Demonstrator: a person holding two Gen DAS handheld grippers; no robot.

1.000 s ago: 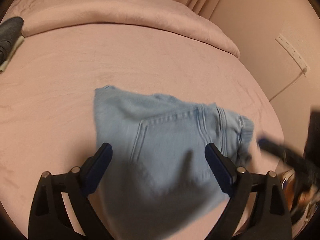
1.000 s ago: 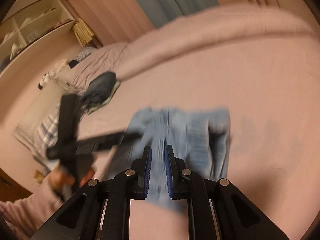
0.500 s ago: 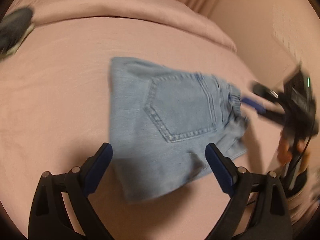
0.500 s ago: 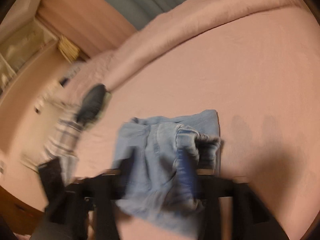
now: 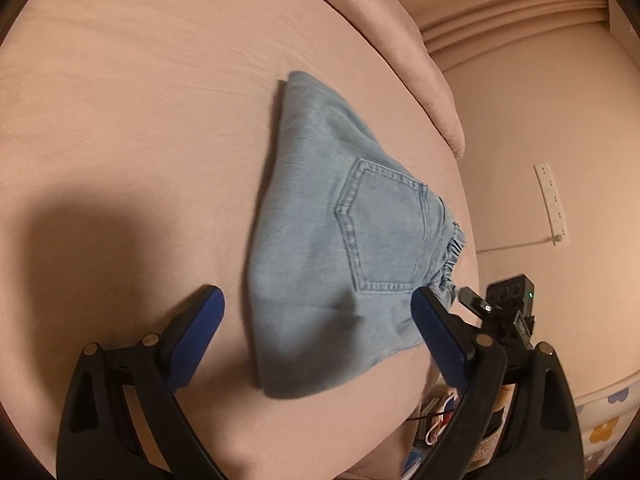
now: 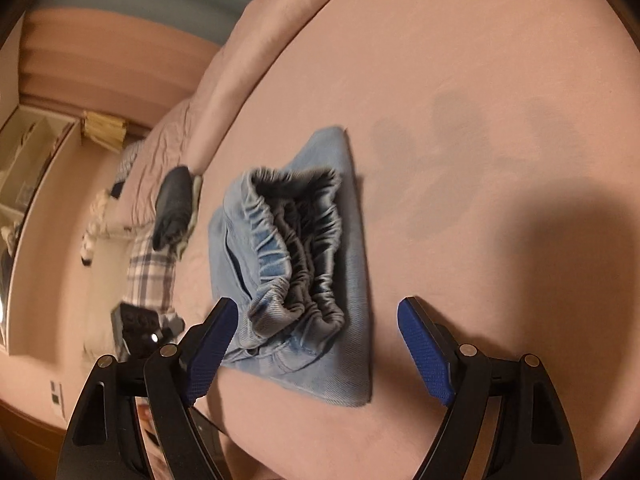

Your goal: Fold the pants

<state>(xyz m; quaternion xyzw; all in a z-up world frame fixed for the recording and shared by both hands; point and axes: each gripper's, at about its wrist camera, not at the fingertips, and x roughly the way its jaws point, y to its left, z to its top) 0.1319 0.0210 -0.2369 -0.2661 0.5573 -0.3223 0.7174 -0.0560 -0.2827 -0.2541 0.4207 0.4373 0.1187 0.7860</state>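
both tongs gape empty; only right view shows pants (image 6: 296, 264) gathered waistband (image 6: 296, 240).

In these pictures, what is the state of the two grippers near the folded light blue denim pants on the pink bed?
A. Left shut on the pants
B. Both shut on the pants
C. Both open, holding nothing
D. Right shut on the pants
C: the left gripper and the right gripper both stand wide open, and the folded light blue denim pants lie free on the pink bed.

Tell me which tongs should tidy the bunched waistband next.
Right, probably. The right tongs look straight at the folded light-blue denim pants' gathered elastic waistband, open. The left tongs, also open, face the back pocket, with the waistband off to their right.
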